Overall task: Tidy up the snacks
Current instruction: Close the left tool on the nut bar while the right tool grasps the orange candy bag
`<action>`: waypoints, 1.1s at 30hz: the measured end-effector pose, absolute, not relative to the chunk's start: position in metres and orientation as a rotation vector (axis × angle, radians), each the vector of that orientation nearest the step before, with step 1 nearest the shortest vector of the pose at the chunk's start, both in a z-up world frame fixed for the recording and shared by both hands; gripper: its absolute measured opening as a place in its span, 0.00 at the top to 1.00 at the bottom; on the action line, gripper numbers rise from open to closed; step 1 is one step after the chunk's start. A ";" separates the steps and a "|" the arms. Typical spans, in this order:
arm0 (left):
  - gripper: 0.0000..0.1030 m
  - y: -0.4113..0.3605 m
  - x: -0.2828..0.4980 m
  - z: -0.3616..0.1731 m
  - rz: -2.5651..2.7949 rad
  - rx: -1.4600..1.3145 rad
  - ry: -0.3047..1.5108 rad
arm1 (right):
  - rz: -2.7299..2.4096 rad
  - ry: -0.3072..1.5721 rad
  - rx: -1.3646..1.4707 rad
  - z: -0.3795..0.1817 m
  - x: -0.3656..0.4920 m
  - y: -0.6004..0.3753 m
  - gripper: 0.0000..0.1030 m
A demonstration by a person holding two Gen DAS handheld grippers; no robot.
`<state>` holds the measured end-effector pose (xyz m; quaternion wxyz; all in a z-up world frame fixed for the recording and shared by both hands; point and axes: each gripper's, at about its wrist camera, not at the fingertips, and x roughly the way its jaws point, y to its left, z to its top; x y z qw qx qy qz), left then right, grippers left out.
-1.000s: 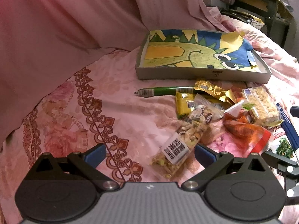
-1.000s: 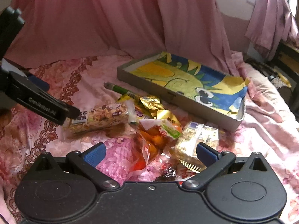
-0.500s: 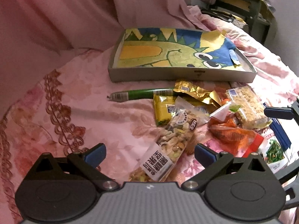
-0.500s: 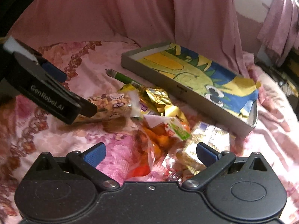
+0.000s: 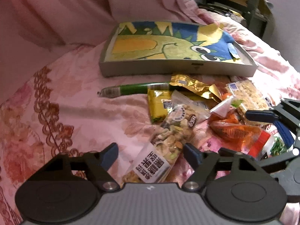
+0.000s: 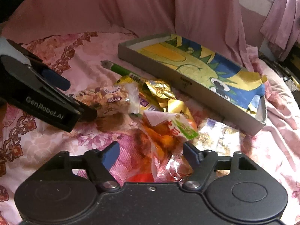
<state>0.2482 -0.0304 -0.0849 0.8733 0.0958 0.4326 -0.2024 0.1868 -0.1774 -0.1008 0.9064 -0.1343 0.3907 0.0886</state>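
Both tongs closing, left tongs (image 5: pixel 150 152) around the nut bar (image 5: pixel 165 146), right tongs (image 6: pixel 151 152) around the orange packet (image 6: pixel 161 140), neither gripping yet; squeeze mid-pack, gently.

- Clear glossy plastic nut-mix packet (image 5: pixel 168 140) between the left gripper (image 5: pixel 150 154) fingers.
- Crinkled shiny gold foil wrapper (image 6: pixel 159 90) beyond the right gripper (image 6: pixel 151 152).
- Matt grey cardboard tray (image 5: pixel 168 67) farther off.
- Soft floral cloth bedspread (image 5: pixel 65 103) beneath.
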 end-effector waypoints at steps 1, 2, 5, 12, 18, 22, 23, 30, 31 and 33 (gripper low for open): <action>0.31 -0.033 0.247 -0.085 -0.429 0.213 0.892 | 0.182 0.811 -0.275 -0.102 0.188 -0.177 0.34; 0.39 -0.035 0.246 -0.085 -0.438 0.219 0.887 | 0.179 0.815 -0.268 -0.103 0.189 -0.176 0.38; 0.48 -0.041 0.245 -0.087 -0.468 0.238 0.894 | 0.177 0.822 -0.244 -0.104 0.193 -0.176 0.41; 0.50 -0.041 0.248 -0.089 -0.465 0.228 0.920 | 0.158 0.849 -0.166 -0.110 0.199 -0.184 0.47; 0.55 -0.039 0.247 -0.084 -0.486 0.154 0.963 | 0.124 0.859 -0.149 -0.106 0.197 -0.185 0.61; 0.56 -0.037 0.245 -0.080 -0.485 0.110 0.966 | 0.134 0.815 -0.276 -0.102 0.186 -0.168 0.63; 0.56 -0.036 0.245 -0.079 -0.484 0.098 0.963 | 0.138 0.801 -0.306 -0.100 0.183 -0.164 0.63; 0.56 -0.028 0.245 -0.071 -0.409 0.049 0.949 | 0.153 0.718 -0.493 -0.099 0.169 -0.145 0.66; 0.56 -0.027 0.246 -0.071 -0.398 0.044 0.944 | 0.153 0.710 -0.512 -0.100 0.168 -0.144 0.66; 0.56 -0.025 0.247 -0.069 -0.384 0.039 0.936 | 0.157 0.705 -0.530 -0.102 0.168 -0.143 0.66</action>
